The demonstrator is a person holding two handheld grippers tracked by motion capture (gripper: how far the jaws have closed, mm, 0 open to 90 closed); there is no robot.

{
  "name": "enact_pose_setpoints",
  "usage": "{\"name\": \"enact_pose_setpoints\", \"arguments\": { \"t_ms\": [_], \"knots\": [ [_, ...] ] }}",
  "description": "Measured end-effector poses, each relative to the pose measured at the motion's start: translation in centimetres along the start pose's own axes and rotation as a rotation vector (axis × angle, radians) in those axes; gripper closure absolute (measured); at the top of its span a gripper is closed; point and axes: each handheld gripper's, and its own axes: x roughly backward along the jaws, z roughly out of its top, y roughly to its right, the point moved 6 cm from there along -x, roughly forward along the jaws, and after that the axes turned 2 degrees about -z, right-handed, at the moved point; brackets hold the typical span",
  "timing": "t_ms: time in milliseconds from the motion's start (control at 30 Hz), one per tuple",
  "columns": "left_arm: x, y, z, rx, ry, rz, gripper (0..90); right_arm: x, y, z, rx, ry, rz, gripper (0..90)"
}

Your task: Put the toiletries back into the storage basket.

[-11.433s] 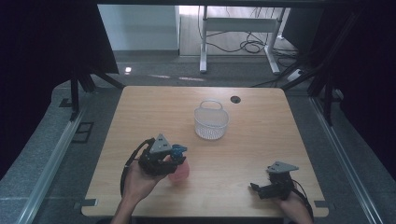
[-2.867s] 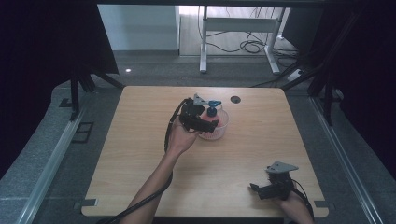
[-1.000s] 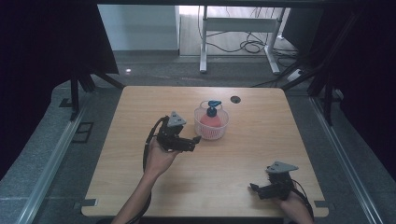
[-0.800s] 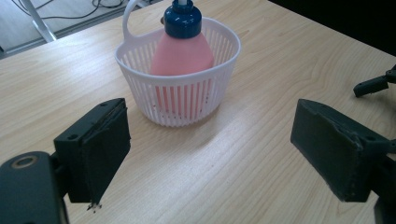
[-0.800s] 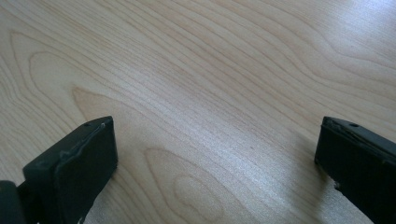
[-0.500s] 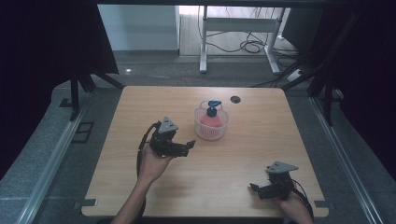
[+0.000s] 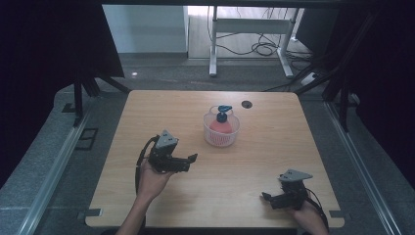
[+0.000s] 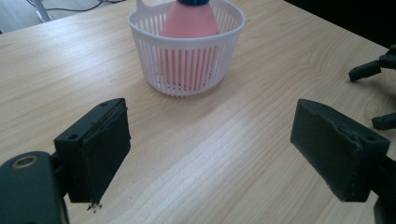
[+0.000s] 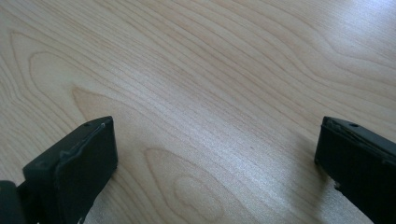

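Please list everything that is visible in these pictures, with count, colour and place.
Table: one, light wood, centre of the high view.
Basket: one, white, on the table's far middle.
Bottle: one, pink with blue top, upright inside the basket.
Hole: one, dark, in the table behind the basket.
Left gripper: one, black, jaws open, left of the basket and nearer.
Right gripper: one, black, jaws open, near right corner.
Hands: two, holding the grippers.

Pink bottle (image 7: 221, 126) with blue cap (image 7: 223, 108), standing upright inside white slatted plastic basket (image 7: 221, 138), basket resting upright on light wooden table (image 7: 147, 112), positioned slightly beyond table centre, near small dark round hole (image 7: 246, 104) in tabletop
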Motion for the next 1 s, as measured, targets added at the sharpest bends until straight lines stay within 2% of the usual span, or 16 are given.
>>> {"name": "enact_pose_setpoints", "arguments": {
  "t_ms": [600, 1000],
  "knots": [
    [2.0, 0.2, -2.7, 0.035, 0.014, -0.023, 12.3, 0.0, 0.0, 0.0, -0.001, 0.001, 0.0, 0.0],
    [3.4, 0.3, -4.5, 0.032, 0.018, -0.018, 12.0, 0.0, 0.0, 0.0, 0.0, 0.0, 0.0, 0.0]
  ]
}}
